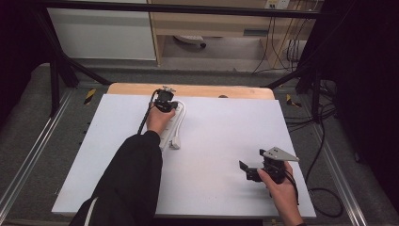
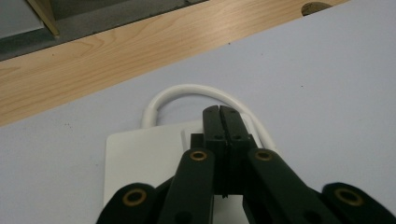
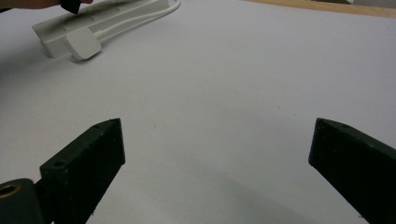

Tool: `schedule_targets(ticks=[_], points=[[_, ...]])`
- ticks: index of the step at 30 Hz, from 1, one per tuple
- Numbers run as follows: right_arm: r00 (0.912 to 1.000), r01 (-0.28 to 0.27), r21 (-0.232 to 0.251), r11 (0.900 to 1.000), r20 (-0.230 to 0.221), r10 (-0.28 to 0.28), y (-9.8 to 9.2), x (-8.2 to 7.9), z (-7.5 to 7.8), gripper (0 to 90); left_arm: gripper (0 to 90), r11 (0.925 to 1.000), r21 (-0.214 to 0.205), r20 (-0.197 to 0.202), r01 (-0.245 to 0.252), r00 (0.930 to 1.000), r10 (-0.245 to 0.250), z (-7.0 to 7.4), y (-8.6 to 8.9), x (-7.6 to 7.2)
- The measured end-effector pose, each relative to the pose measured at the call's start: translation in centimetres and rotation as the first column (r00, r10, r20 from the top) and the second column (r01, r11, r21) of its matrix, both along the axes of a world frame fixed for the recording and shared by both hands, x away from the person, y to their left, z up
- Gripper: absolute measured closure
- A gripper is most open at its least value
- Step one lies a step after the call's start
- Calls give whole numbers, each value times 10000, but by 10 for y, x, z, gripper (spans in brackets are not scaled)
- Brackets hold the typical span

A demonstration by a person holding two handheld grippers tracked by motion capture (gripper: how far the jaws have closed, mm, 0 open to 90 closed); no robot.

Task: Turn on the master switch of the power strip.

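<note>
A white power strip (image 1: 170,128) lies on the white board at the far left, its cable (image 2: 196,90) looping out past its far end. Its white plug (image 1: 175,142) rests beside the strip's near end. My left gripper (image 1: 165,97) hovers over the strip's far end. In the left gripper view that gripper (image 2: 219,113) is shut, jaws pressed together above the strip's flat top (image 2: 140,163) with nothing visible between them. My right gripper (image 1: 252,160) sits low at the near right, wide open and empty (image 3: 219,140). From there the strip (image 3: 102,17) and plug (image 3: 83,44) lie far off.
The white board (image 1: 211,141) covers a wooden table whose far edge (image 1: 197,90) shows as a bare strip. Black frame posts and loose cables (image 1: 324,141) run along the right side. A dark sleeve (image 1: 131,179) reaches across the board's left half.
</note>
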State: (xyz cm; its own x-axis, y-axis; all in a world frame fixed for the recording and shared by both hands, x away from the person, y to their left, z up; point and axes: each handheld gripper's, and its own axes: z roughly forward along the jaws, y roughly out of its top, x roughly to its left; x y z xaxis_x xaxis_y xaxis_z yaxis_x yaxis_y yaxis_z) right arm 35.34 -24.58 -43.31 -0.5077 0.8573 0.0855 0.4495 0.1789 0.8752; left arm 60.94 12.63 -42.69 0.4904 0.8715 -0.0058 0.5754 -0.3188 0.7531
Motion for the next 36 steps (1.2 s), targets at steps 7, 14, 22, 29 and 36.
schedule_targets(ticks=[7, 14, 22, 29, 36], points=[[10000, -20, -49, 10000, 14, 20, 0, 0, 0, 42, 900, 9999, 100, -40, -125, 9999, 125, 0, -2, 0], [10000, -68, -111, 9999, -57, 68, 0, 0, 1, 42, 900, 9999, 148, 28, -74, 10000, 73, -1, -3, 0], [10000, -62, -103, 9999, -40, 61, 0, -1, 1, 43, 900, 9996, 269, 13, -62, 10000, 62, -1, -4, -1], [10000, -62, -122, 9999, -39, 62, 0, -1, 1, 43, 900, 9996, 273, 23, -100, 9999, 99, -1, -5, -1], [10000, -74, -109, 9999, -51, 73, 0, 0, 1, 42, 900, 9998, 181, -29, -52, 10000, 53, -1, -3, 0]])
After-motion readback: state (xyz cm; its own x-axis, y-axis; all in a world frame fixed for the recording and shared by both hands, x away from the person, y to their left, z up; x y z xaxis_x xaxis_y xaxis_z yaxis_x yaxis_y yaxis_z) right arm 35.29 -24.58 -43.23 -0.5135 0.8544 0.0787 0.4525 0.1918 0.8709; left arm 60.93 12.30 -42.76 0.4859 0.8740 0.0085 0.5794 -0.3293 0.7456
